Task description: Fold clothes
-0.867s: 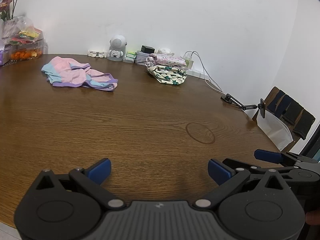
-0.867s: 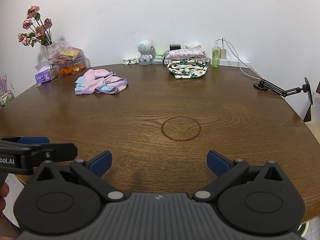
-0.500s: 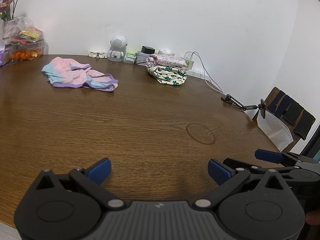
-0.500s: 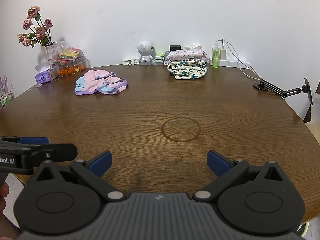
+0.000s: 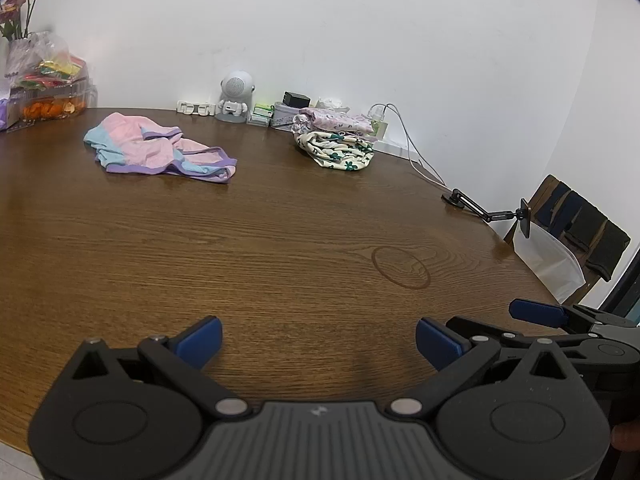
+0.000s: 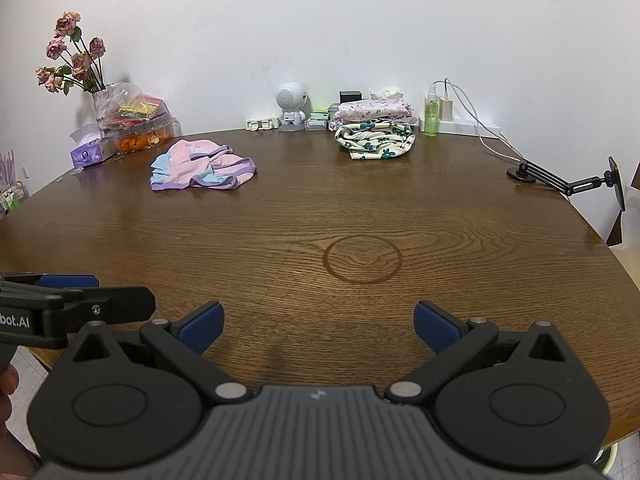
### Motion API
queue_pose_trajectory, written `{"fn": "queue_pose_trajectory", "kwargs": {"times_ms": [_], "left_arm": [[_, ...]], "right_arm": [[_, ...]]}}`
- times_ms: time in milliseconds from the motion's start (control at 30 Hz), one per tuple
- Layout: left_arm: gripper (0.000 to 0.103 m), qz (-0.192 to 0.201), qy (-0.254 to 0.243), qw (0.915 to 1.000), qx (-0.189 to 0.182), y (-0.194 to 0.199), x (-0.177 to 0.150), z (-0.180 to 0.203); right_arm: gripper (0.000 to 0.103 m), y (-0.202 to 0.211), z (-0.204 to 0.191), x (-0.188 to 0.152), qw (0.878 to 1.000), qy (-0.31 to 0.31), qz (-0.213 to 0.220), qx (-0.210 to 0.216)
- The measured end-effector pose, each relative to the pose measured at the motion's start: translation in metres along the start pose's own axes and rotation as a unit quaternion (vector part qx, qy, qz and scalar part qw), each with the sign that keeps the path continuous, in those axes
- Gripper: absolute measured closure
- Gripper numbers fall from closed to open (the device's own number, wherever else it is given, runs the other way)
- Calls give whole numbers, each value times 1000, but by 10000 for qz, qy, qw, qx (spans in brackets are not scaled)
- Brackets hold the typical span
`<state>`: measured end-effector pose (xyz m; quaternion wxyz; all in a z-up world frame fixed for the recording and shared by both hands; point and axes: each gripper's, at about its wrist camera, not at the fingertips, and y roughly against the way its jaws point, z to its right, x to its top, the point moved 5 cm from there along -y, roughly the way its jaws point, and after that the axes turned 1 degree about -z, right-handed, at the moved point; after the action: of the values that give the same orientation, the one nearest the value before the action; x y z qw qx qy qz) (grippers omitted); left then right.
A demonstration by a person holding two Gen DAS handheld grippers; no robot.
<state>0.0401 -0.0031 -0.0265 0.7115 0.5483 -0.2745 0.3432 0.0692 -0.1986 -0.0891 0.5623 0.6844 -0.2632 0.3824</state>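
Pink-and-blue garment (image 6: pixel 202 165) with purple trim lies crumpled on the wooden table (image 6: pixel 440 216), far left, well apart from both grippers. Not folded yet, not touched. At the far edge by the wall, right of the small white robot figure (image 6: pixel 291 107), sits a stack: floral cream piece (image 6: pixel 376 141) below, pink patterned piece (image 6: pixel 374 110) on top, both looking already folded. So judging by the layout, two items appear done and one is left; the near table surface is bare apart from a ring mark (image 6: pixel 362 258).

Left gripper (image 5: pixel 318 340) hangs over the near edge, fingers wide apart, nothing between them. Right gripper (image 6: pixel 316 324) same: fingers fully apart, holding nothing, aimed across the table centre. The two sit side by side, each visible in the other's view.

Remaining, as I judge it: reach the crumpled garment, pull it nearer, spread flat, fold, probably stack with the others.
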Motion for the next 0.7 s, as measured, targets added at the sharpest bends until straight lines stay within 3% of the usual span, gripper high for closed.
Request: {"fn": "queue_pose_trajectory", "kwargs": {"times_ms": [700], "left_arm": [[0,12,-1,10000,-20,-1,-3,1]], "right_arm": [[0,-2,1,-1,10000,14,-23,11]]}}
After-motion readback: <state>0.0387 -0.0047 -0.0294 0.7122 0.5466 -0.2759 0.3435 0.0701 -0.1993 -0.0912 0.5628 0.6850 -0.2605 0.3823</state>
